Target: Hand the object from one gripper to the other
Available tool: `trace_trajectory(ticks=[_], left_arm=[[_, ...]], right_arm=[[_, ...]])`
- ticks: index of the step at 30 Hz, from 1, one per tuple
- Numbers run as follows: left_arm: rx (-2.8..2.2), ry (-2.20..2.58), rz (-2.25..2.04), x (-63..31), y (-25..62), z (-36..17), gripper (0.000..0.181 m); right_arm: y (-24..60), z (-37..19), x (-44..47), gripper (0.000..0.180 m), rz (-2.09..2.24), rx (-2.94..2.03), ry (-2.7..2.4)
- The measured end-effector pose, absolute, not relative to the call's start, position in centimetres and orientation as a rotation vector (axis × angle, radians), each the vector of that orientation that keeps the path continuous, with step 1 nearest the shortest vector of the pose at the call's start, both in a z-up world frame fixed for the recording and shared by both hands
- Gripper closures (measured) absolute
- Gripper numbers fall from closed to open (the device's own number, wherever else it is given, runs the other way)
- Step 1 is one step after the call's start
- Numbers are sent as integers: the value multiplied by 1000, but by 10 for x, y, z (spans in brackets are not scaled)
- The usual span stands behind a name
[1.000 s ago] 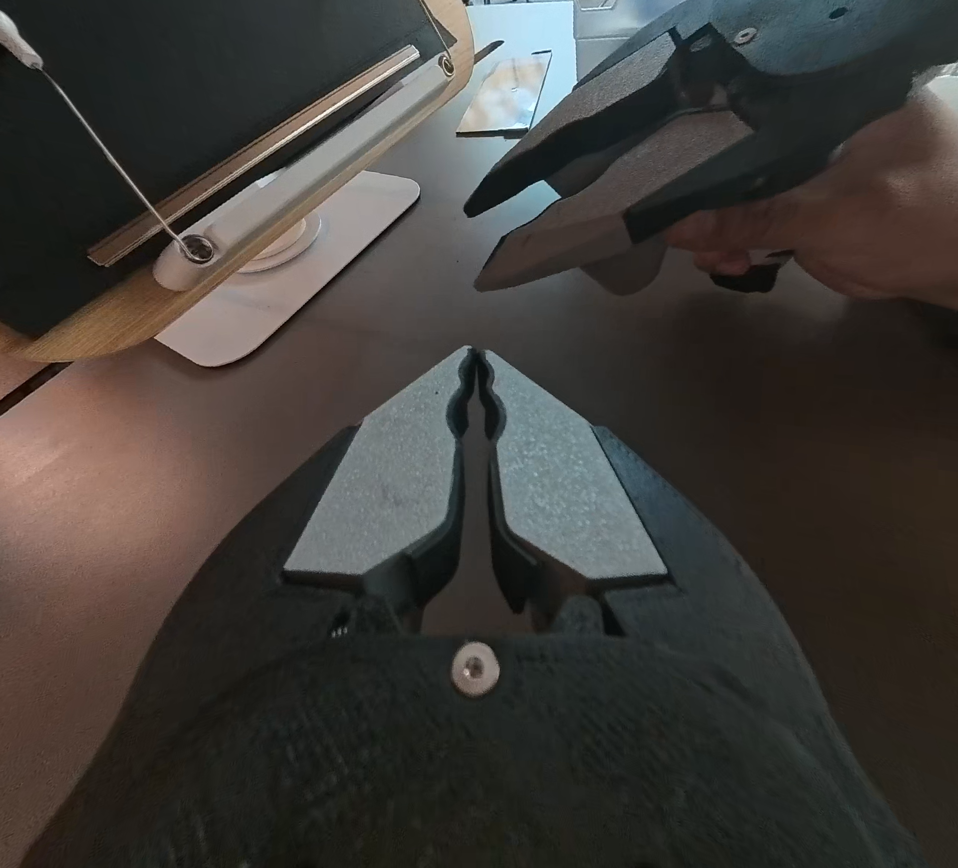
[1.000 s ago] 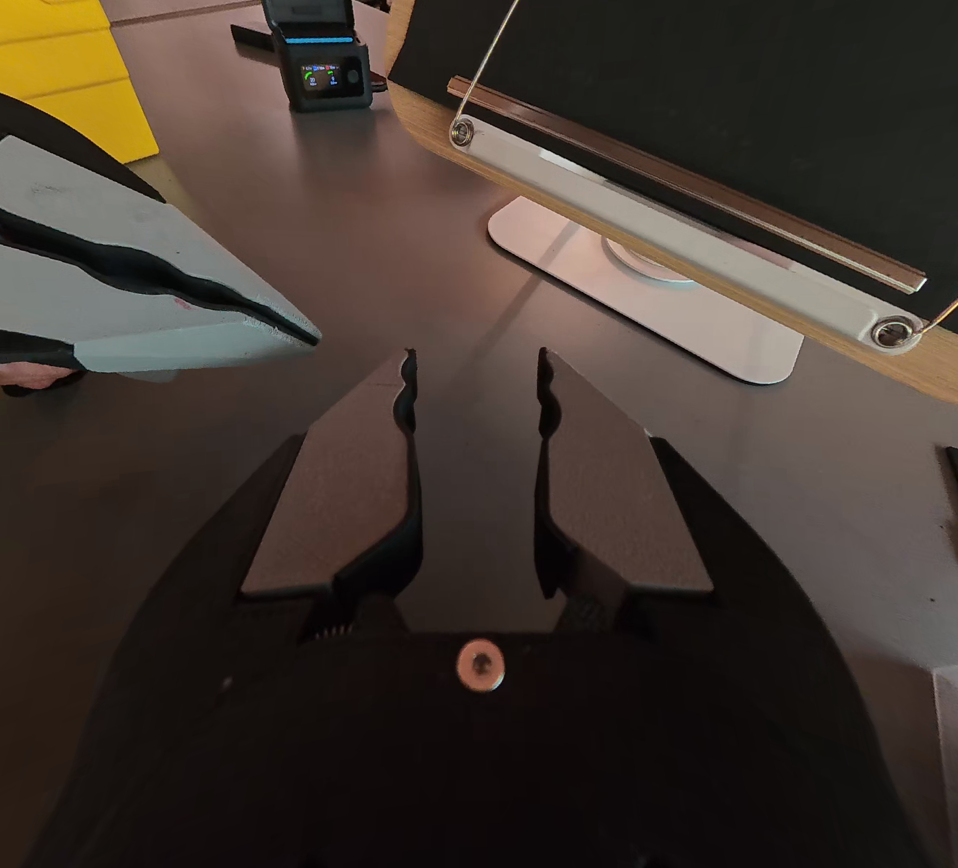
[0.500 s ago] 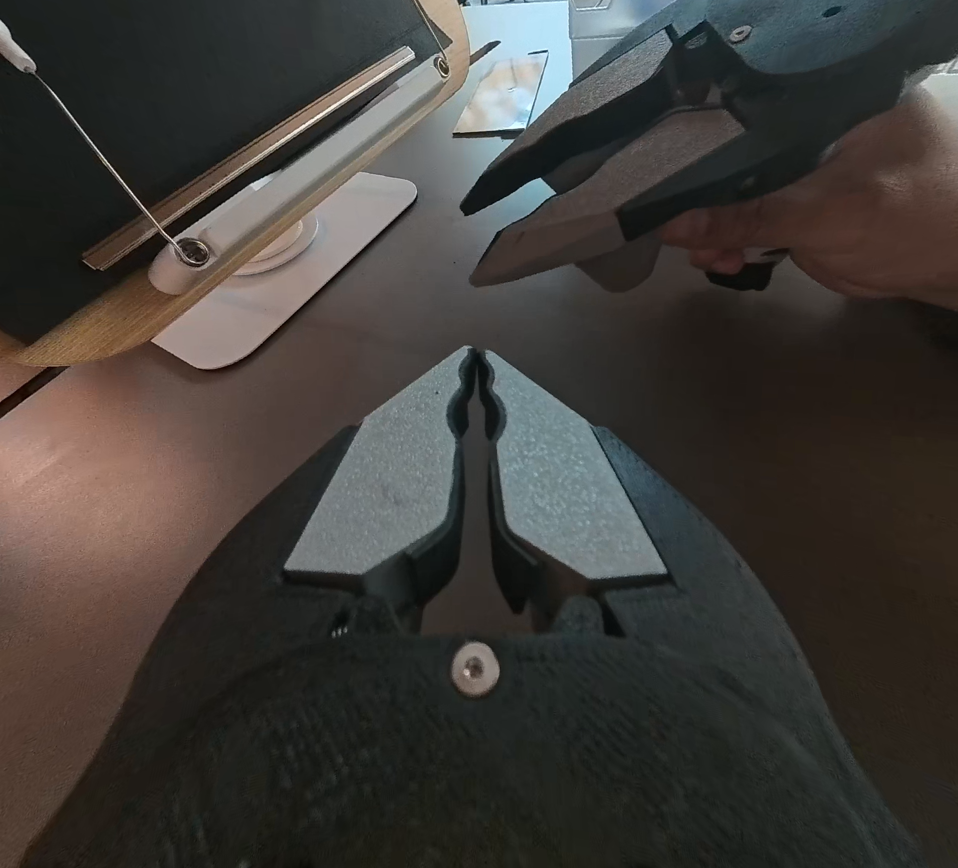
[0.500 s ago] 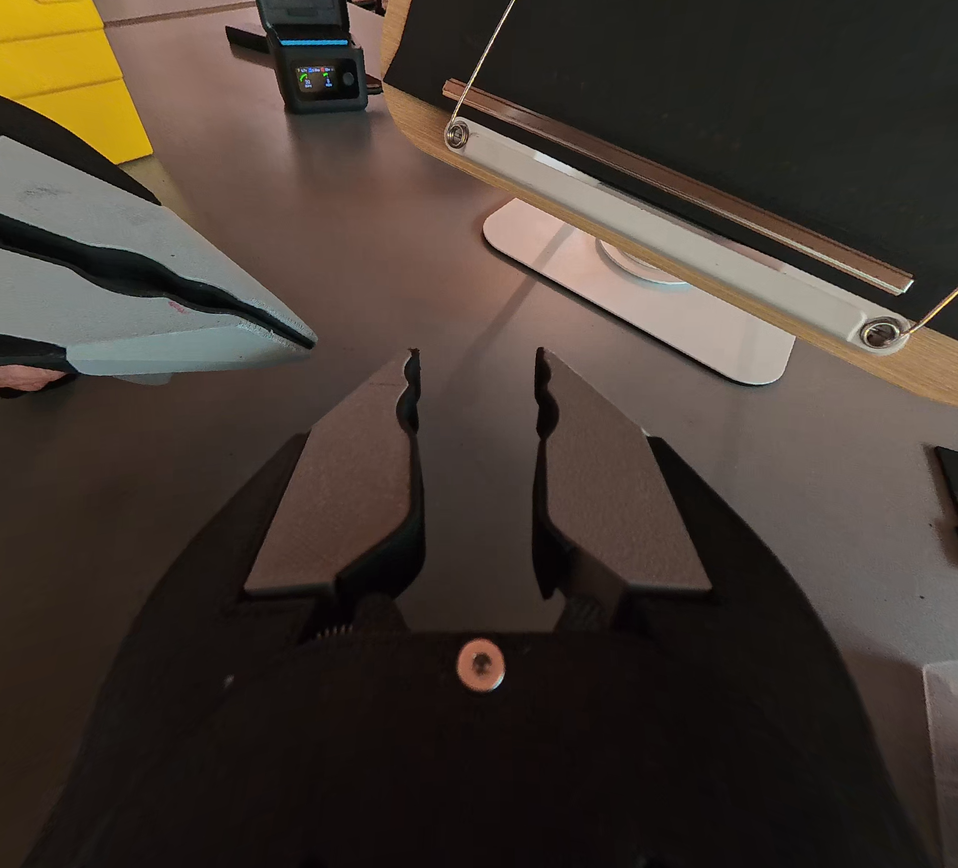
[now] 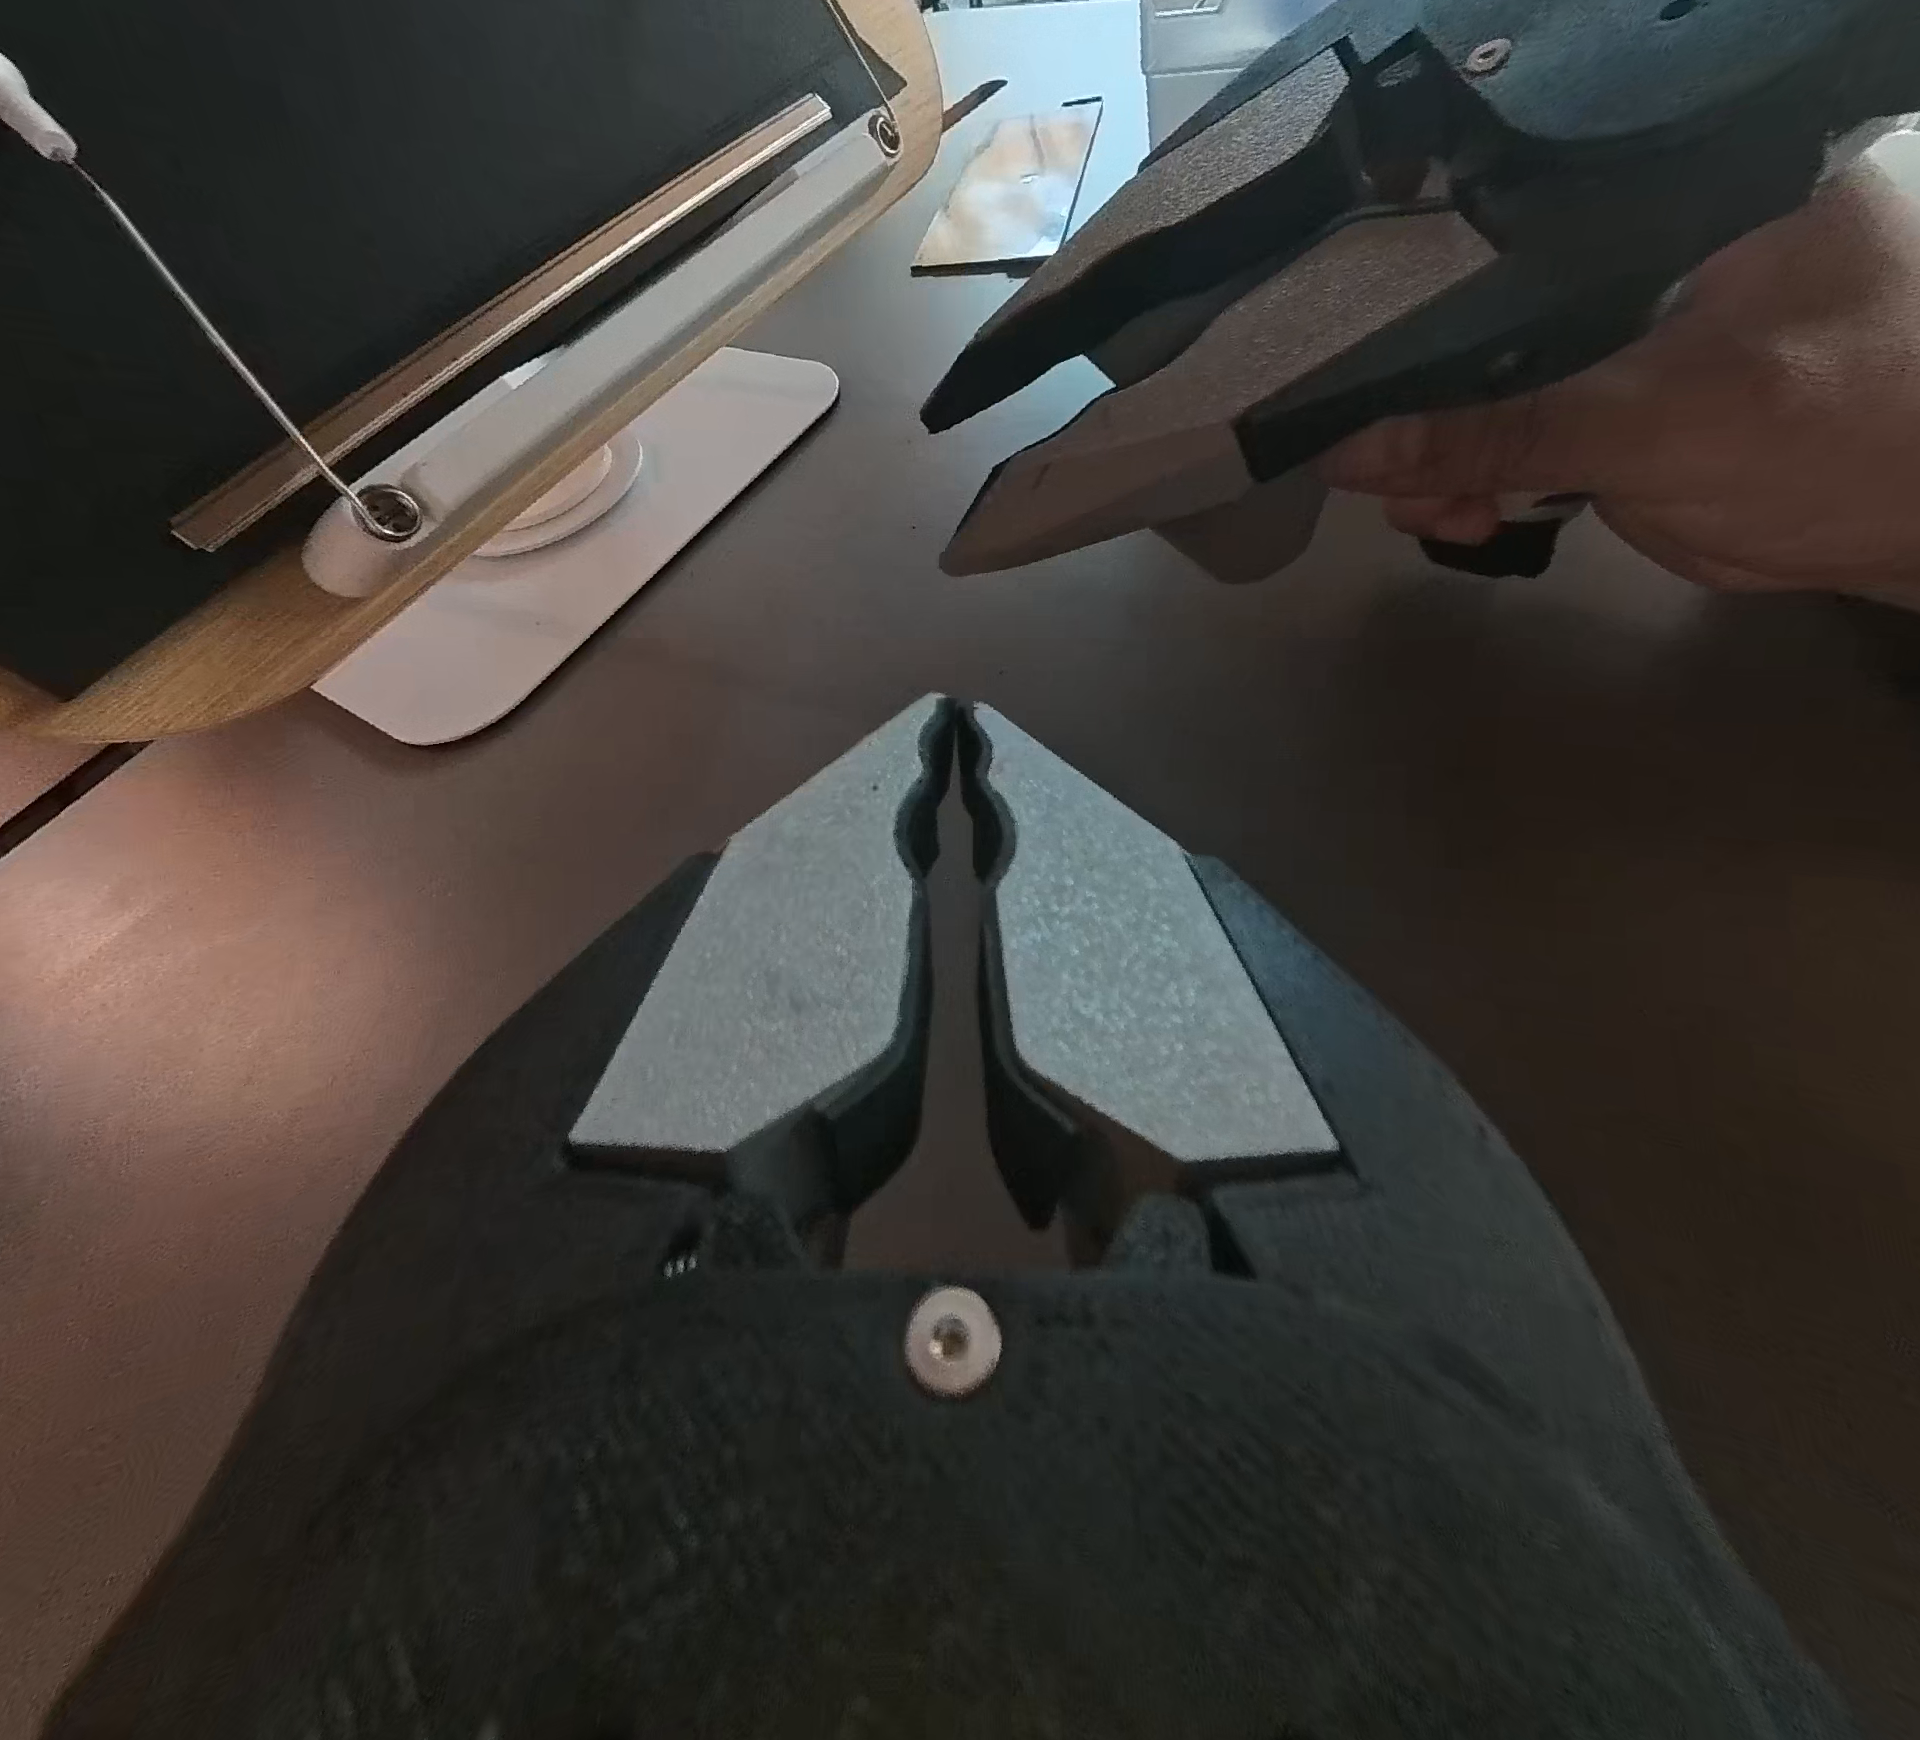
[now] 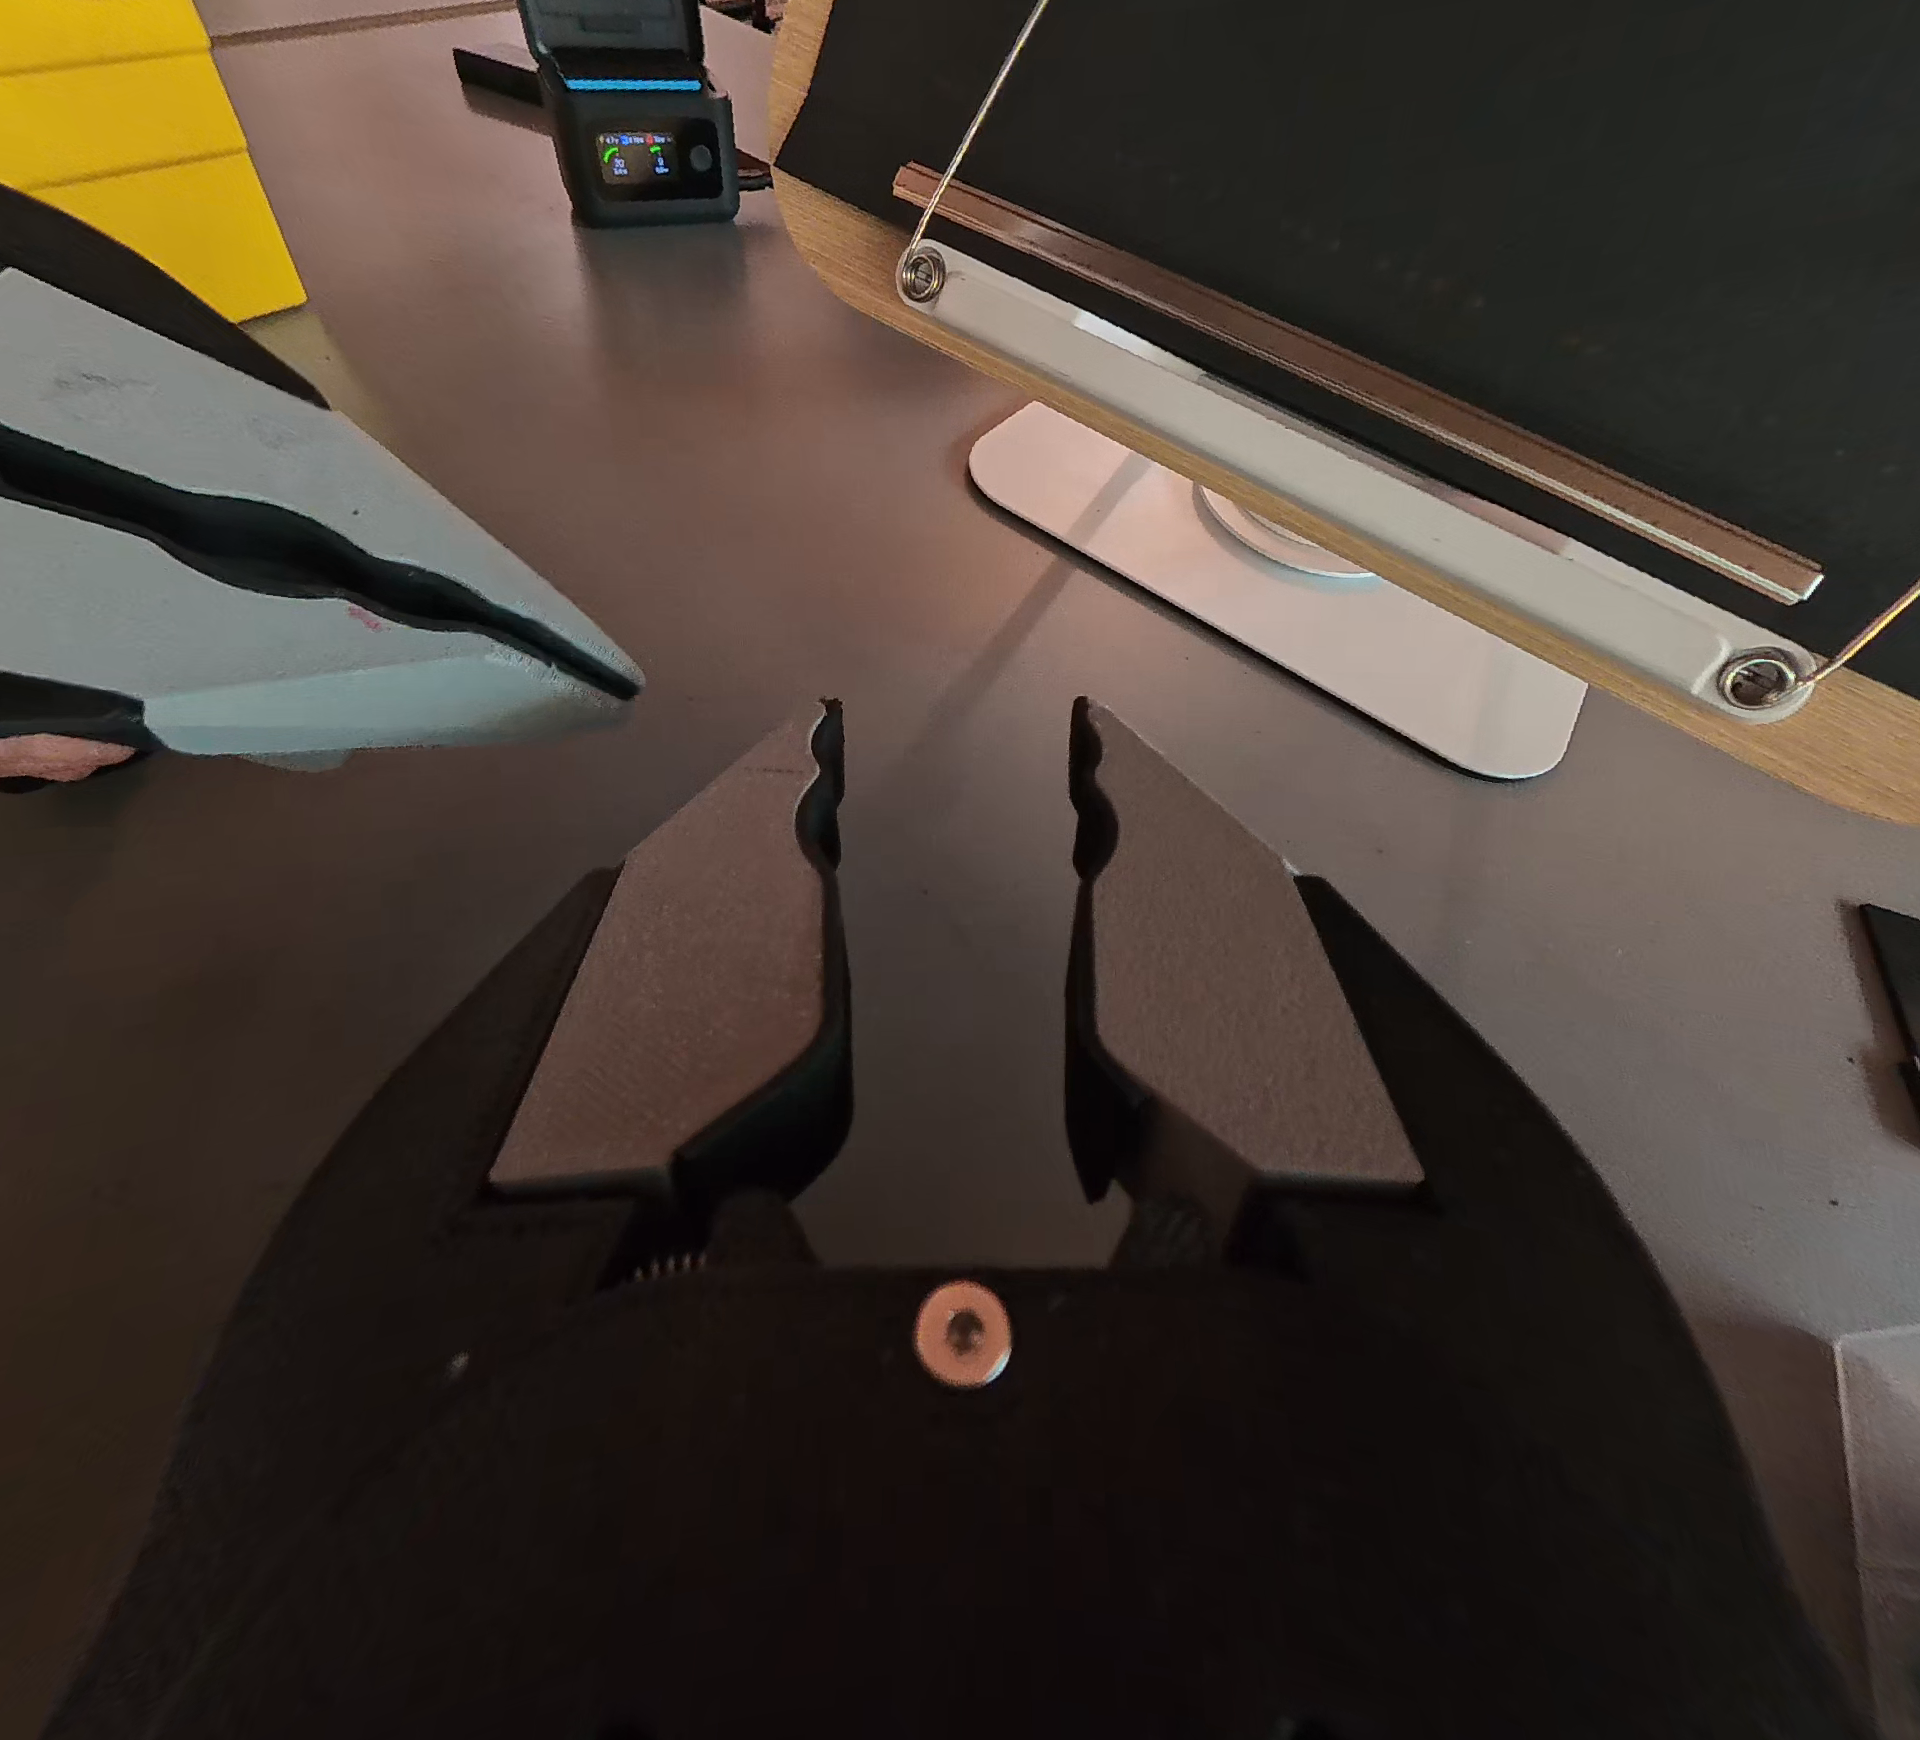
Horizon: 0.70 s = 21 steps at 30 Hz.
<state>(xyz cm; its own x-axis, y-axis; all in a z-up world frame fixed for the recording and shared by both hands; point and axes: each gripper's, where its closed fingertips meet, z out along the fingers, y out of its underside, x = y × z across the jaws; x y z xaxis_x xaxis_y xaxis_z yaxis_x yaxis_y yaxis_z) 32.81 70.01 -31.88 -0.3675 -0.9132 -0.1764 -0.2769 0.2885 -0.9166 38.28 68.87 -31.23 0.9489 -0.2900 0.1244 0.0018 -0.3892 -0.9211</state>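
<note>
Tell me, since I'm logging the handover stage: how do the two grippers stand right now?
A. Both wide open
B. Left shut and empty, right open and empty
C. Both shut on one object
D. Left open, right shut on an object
B: the left gripper's jaws meet at the tips with nothing between them, while the right gripper's stand apart over bare table.

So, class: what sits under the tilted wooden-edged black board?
Under the tilted wooden-edged black board a flat white base plate with a round white pivot rests on the dark table. The board hides the pivot's top.
</note>
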Motion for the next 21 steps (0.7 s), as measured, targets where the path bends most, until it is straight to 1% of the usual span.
trace_trajectory(ticks=[21], left_arm=[[-1064,1824,-1084,328,699,-319,181]], right_arm=[[689,-312,381,140,-327,-1952,194]])
